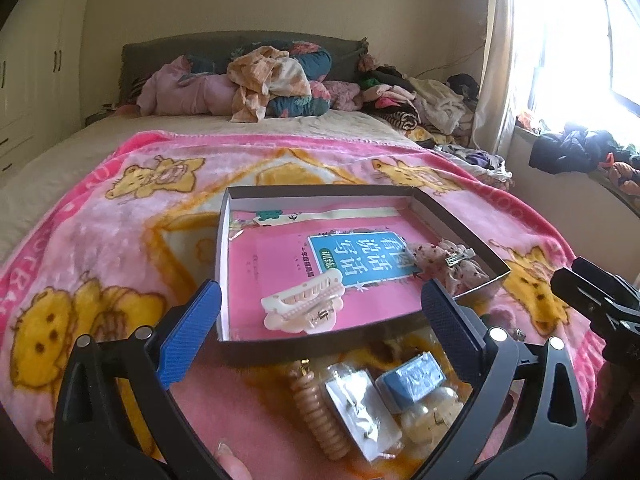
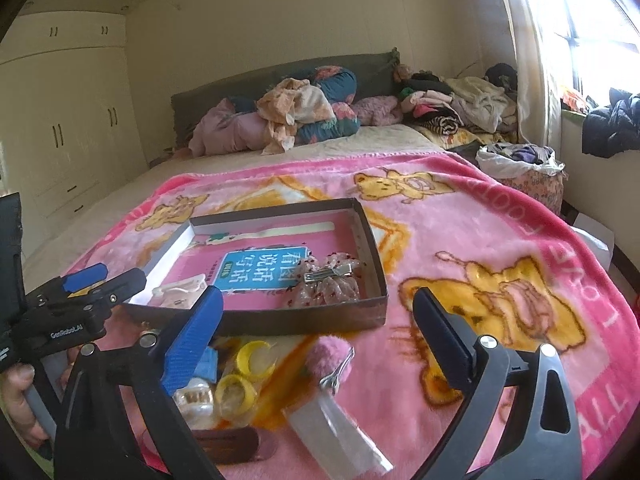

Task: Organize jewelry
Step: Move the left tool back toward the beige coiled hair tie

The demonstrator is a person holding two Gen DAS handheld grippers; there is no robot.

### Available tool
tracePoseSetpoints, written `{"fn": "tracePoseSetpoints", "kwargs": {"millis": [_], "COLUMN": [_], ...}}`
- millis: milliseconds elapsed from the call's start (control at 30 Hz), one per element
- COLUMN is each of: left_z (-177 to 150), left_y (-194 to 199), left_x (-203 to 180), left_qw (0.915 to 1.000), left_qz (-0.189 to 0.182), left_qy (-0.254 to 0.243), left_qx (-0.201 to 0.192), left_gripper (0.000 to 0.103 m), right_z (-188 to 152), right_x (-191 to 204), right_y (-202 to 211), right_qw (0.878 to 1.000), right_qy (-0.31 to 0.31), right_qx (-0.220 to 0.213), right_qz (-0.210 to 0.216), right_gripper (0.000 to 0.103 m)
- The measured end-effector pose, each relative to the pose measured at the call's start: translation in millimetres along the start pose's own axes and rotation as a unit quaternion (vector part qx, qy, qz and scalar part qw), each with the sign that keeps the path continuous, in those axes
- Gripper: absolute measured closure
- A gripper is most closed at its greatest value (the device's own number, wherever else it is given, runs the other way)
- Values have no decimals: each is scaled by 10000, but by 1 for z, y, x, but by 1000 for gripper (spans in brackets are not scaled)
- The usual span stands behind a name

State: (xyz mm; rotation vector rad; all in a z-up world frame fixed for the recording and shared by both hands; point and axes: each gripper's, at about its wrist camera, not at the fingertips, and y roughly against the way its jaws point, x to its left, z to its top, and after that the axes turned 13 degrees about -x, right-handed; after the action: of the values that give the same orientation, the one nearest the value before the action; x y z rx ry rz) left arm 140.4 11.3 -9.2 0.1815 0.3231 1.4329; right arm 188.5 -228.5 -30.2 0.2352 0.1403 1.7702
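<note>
Box (image 1: 360,346) on blanket | left hand-held gripper (image 1: 320,312), right hand-held gripper (image 2: 320,316) wide, empty, angled down

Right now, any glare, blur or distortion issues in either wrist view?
Left wrist: window blown out white at upper right, box sharp, heavy fisheye bending at the edges. Right wrist: same window overexposed, blanket evenly lit; items nearest the lens look soft.

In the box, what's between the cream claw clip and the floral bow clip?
Only the pink book with its blue title panel, lining the box. No other accessory lies between the cream claw clip and the floral bow clip. Both wrist views show it.
</note>
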Motion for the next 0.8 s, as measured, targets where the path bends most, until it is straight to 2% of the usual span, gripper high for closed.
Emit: {"fn": "tracePoseSetpoints", "kwargs": {"millis": [433,800], "left_z": [-3,-21], "left_y": [21,28], "left_x": [12,16], "left_qw": [10000,9995], "left_qz": [69,-10], "left_qy": [-31,-63], "left_qx": [1,313], "left_gripper": [12,12], "right_z": [-10,-28], "right_x": [14,23], "right_y": [27,36], "right_qw": [9998,9994], "right_qy": [70,131], "right_qx": [42,230], "right_qz": [164,221], "right_gripper": [9,9]}}
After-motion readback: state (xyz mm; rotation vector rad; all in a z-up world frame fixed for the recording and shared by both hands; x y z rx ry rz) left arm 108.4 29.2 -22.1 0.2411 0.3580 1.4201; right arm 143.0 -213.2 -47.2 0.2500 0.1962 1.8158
